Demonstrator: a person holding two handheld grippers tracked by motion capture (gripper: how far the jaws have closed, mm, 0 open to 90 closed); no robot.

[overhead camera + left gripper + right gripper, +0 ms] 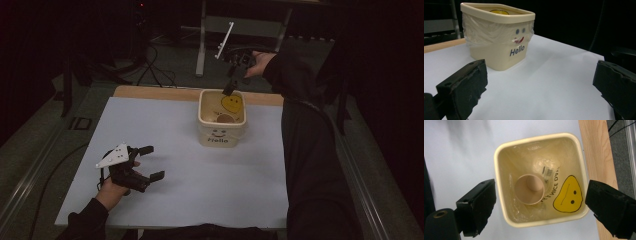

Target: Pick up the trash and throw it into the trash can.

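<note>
A cream plastic bin (222, 118) printed "Hello" stands on the white table sheet (200, 175), toward 1 o'clock from the sheet's centre and near the bare wooden strip (150, 92) at the far edge. A clear plastic liner bag (524, 167) with a yellow smiley face (568, 195) lines the bin. At the bottom lies 1 brown paper cup (530, 189), tipped so its open mouth faces up toward the right gripper's camera.

The right gripper (231, 82) hangs just above the bin's rim at the bin's 12 o'clock, pointing down. In the right gripper view its 2 jaws are spread wide, 1 at 8 o'clock and 1 at 4 o'clock of the frame, straddling the bin's opening with nothing between them.

The left gripper (152, 162) rests low over the sheet at about 8 o'clock from the bin, well apart from it. Its jaws are also wide apart and hold nothing; they point toward the bin's "Hello" face.

Judging from this, the work is putting the cup into the bin, and that looks done: the cup sits inside, free of both grippers. What seems left is lifting the right gripper clear of the rim. No other loose item lies on the sheet.
</note>
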